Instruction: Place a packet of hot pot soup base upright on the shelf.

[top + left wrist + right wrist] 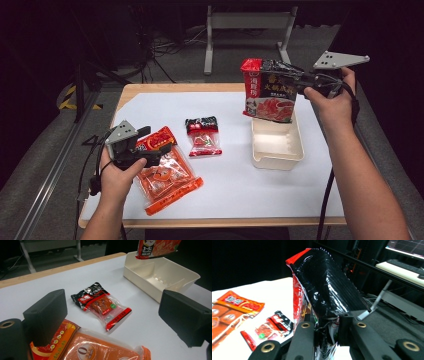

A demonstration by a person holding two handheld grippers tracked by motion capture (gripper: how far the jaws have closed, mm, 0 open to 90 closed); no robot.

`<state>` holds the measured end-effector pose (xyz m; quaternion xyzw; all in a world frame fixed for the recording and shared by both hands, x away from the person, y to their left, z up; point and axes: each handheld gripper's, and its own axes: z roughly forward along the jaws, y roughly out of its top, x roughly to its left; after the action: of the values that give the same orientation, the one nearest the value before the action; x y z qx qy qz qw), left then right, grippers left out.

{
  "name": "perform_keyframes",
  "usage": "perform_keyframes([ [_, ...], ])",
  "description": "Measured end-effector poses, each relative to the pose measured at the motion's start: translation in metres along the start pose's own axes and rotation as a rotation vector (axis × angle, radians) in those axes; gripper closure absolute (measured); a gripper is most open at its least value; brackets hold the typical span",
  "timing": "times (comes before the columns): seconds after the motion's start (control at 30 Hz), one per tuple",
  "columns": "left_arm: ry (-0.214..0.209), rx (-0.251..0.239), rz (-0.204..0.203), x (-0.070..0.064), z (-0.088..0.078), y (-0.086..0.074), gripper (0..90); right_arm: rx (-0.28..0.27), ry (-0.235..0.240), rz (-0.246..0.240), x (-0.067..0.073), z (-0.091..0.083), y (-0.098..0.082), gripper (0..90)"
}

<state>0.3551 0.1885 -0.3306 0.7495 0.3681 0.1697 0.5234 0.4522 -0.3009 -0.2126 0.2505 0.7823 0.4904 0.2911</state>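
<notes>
Black tongs point(295, 77), grey three-cornered plates

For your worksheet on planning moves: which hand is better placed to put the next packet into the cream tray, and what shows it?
Right. The right gripper is shut on the black-and-red packet, hanging just above the cream tray. The left gripper stands open over the orange packet, away from the tray.

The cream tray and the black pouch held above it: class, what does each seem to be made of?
Tray: probably moulded plastic, matte cream, with smooth rounded walls and ribs inside. Black pouch: likely glossy plastic or foil film, since it creases and glints in the right gripper view, with a serrated top edge.
</notes>
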Motion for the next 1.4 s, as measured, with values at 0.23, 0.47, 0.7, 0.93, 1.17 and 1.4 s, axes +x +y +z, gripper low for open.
perform_keyframes([
  [0.23,0.011,-0.005,-0.007,0.005,-0.003,-0.001,9.2,-0.021,-0.044,-0.038,-0.013,0.004,-0.006,78.6],
  [0.47,0.009,0.003,-0.012,0.007,0.000,-0.002,9.2,-0.026,-0.054,-0.044,-0.025,0.011,-0.015,78.2],
  [0.7,0.010,0.003,-0.017,0.008,-0.001,-0.002,9.1,-0.035,-0.067,-0.048,-0.033,0.018,-0.023,78.2],
  [0.93,0.008,0.007,-0.026,0.010,-0.001,-0.004,9.2,-0.031,-0.062,-0.047,-0.038,0.026,-0.034,78.1],
  [1.17,0.011,0.008,-0.030,0.011,-0.001,-0.005,9.2,-0.019,-0.059,-0.049,-0.040,0.034,-0.040,78.0],
  [1.4,0.017,0.011,-0.039,0.012,-0.002,-0.007,9.1,0.003,-0.050,-0.054,-0.040,0.044,-0.050,77.9],
])
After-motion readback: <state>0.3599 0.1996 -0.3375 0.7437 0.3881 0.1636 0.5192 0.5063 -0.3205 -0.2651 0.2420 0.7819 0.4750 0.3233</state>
